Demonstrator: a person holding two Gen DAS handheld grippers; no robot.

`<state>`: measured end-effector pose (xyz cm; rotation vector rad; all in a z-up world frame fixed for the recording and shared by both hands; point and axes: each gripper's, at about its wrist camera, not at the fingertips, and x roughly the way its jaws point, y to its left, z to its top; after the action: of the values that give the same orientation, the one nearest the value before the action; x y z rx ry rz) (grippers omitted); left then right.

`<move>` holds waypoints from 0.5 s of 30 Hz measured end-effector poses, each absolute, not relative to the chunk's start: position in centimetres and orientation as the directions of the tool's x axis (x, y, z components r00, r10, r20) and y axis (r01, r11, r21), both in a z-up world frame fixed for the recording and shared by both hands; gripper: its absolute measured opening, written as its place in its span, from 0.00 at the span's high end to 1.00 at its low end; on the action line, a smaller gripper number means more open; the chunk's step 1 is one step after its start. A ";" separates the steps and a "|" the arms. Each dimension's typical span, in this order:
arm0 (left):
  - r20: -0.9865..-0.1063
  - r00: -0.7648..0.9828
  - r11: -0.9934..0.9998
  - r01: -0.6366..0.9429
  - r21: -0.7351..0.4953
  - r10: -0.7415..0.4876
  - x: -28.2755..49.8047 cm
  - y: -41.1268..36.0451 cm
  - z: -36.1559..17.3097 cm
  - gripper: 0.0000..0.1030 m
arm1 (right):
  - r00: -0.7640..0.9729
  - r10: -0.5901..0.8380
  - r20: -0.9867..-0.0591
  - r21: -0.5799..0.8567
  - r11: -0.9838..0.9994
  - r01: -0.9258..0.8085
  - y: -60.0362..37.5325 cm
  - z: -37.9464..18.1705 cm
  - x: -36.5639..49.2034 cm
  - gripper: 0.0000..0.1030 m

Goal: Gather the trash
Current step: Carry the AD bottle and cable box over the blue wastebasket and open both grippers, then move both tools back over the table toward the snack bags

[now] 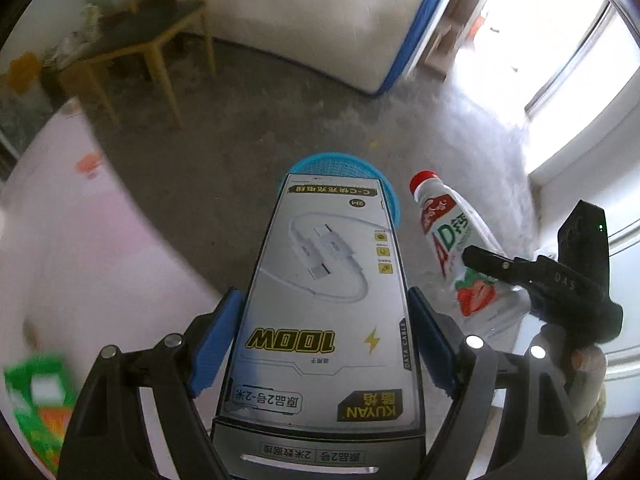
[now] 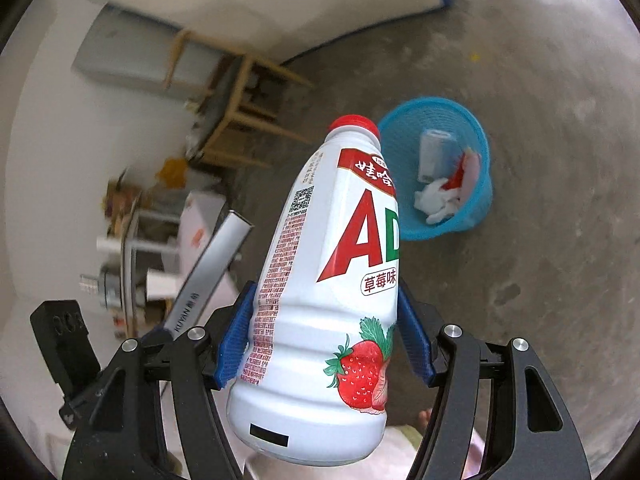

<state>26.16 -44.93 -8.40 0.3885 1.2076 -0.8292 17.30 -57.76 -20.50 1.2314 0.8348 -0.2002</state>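
Observation:
My left gripper (image 1: pixel 326 320) is shut on a grey data-cable box (image 1: pixel 324 300), held over the floor with the blue mesh trash basket (image 1: pixel 390 184) just beyond its far end. My right gripper (image 2: pixel 326 320) is shut on a white strawberry AD drink bottle (image 2: pixel 332 280) with a red cap. That bottle (image 1: pixel 452 236) and the right gripper (image 1: pixel 480 258) show at right in the left wrist view. The basket (image 2: pixel 472 140) stands on the floor ahead and right, holding a box, crumpled paper and wrappers. The cable box (image 2: pixel 212 264) shows at left in the right wrist view.
A pink-white tabletop (image 1: pixel 80 248) lies at left with a green packet (image 1: pixel 36 396) on it. A wooden-legged table (image 1: pixel 136 40) stands by the far wall. A white and blue mattress (image 1: pixel 320 20) leans behind. The bare concrete floor (image 2: pixel 540 240) surrounds the basket.

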 end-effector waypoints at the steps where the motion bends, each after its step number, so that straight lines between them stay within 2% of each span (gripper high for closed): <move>1: -0.930 0.110 0.659 0.735 -0.160 -0.349 27.0 -47.0 -9.5 0.22 | 0.698 0.277 -0.660 0.748 0.326 0.578 -58.8 -21.6 17.9 0.39; 4: -0.919 0.084 0.683 0.695 -0.223 -0.386 28.7 -51.0 -12.0 0.19 | 0.717 0.231 -0.658 0.752 0.234 0.616 -61.4 -24.9 19.1 0.36; 5: -0.912 0.083 0.694 0.678 -0.243 -0.401 29.8 -52.1 -12.8 0.15 | 0.718 0.220 -0.661 0.750 0.199 0.630 -62.2 -26.3 19.8 0.35; 6: -0.908 0.078 0.700 0.665 -0.261 -0.412 30.2 -52.6 -13.4 0.13 | 0.717 0.215 -0.663 0.749 0.178 0.639 -62.7 -27.2 20.1 0.30; 9: -0.910 0.066 0.734 0.616 -0.286 -0.410 31.1 -54.4 -15.2 0.13 | 0.675 0.211 -0.707 0.706 0.143 0.694 -63.2 -30.2 20.7 0.28; 12: -0.897 0.045 0.731 0.598 -0.328 -0.439 30.6 -53.8 -15.3 0.13 | 0.698 0.222 -0.680 0.731 0.135 0.669 -62.8 -30.7 19.9 0.28; 15: -0.888 0.069 0.705 0.636 -0.312 -0.455 29.7 -51.7 -13.8 0.13 | 0.687 0.209 -0.696 0.718 0.196 0.668 -62.8 -29.9 19.1 0.28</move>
<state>29.72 -51.66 -13.78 0.1759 1.2562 -0.8276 19.14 -62.78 -29.93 1.3702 0.8031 -0.3754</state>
